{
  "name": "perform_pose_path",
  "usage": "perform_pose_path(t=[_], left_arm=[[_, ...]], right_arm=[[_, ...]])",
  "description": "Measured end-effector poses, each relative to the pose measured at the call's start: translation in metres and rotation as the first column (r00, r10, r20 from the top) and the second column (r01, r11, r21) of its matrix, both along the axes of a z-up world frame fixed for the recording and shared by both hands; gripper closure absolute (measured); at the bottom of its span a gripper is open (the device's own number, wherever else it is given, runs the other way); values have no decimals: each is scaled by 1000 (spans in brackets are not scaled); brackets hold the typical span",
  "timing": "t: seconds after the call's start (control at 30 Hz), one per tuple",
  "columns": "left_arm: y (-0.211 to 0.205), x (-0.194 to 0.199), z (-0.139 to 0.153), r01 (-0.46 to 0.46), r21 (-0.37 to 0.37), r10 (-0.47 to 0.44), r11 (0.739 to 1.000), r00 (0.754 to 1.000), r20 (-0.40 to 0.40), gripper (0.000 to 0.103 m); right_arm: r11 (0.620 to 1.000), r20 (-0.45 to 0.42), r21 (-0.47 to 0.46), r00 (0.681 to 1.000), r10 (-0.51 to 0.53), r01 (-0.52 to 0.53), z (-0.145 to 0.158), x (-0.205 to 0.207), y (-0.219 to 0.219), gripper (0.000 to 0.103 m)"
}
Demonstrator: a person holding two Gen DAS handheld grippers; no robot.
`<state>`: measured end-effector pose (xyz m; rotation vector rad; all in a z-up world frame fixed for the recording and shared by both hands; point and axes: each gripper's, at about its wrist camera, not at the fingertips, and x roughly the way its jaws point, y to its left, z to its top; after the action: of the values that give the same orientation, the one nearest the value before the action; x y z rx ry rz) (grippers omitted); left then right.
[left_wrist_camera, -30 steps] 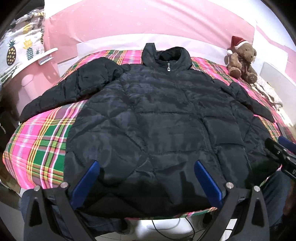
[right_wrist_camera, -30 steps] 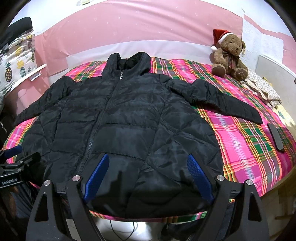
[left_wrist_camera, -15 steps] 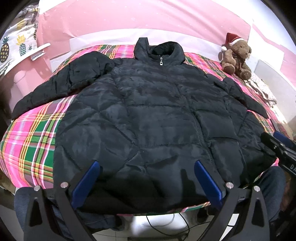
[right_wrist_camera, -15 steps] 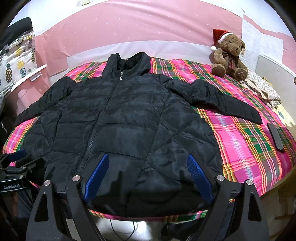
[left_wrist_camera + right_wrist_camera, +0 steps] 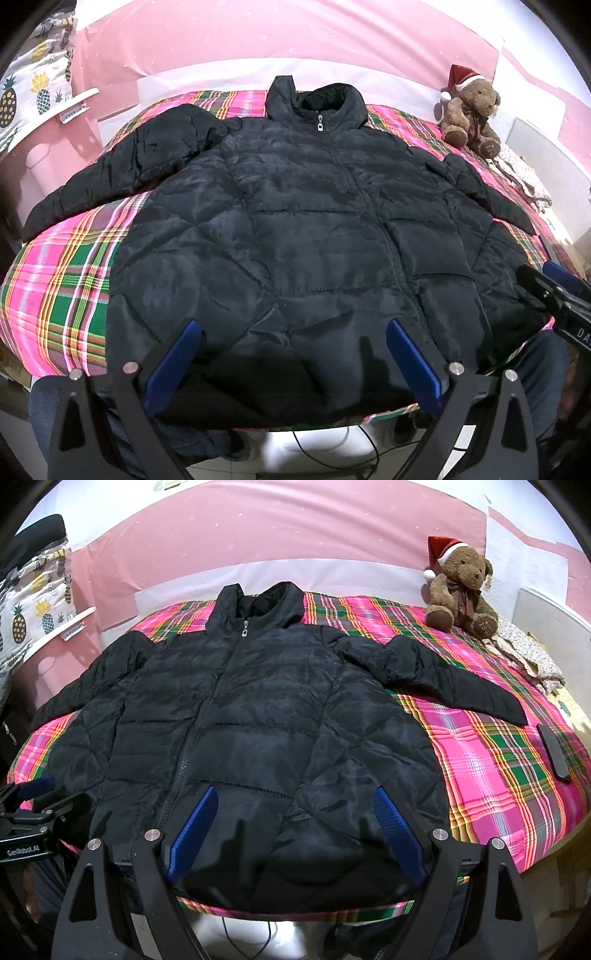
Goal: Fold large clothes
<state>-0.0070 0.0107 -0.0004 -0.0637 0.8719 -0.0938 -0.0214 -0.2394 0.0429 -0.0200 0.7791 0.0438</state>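
Quilted black jacket (image 5: 295, 236) of slightly shiny synthetic cloth ahead of both tools, small bright metal zip pull (image 5: 244, 631) at the collar. Woven plaid bedcover (image 5: 491, 771) underneath, matt. Plush teddy bear (image 5: 461, 587) far right, fuzzy. Matt black frames, textured blue pads (image 5: 395, 827), polished metal screws (image 5: 440, 833) on the right gripper (image 5: 295, 834).

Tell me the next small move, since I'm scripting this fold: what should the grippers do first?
Probably bring the right gripper out to the right sleeve to fold it inward. The black jacket lies flat, zipped, with both sleeves spread on the plaid bedspread, and both grippers hover open above the hem, holding nothing.
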Motion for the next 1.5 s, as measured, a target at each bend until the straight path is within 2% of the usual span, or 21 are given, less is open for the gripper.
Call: perform_pose_path(t=[0.93,1.1,1.33,1.5], left_arm=[[11,8,4,-29,-4,29,1000,999,18,1],[36,30,10,-90,-15,90,996,995,36,1],[91,61,13,-183,-52,186,982,981,61,1],[143,85,13,-270,-107,277,957,959,57,1]], right_arm=[[1000,-3,2,1000,27,-27,-3,10,9,17],[995,16,27,995,98,-98,2,27,22,16],[974,34,40,975,220,-221,13,73,64,16],[955,31,11,955,295,-296,18,103,94,17]])
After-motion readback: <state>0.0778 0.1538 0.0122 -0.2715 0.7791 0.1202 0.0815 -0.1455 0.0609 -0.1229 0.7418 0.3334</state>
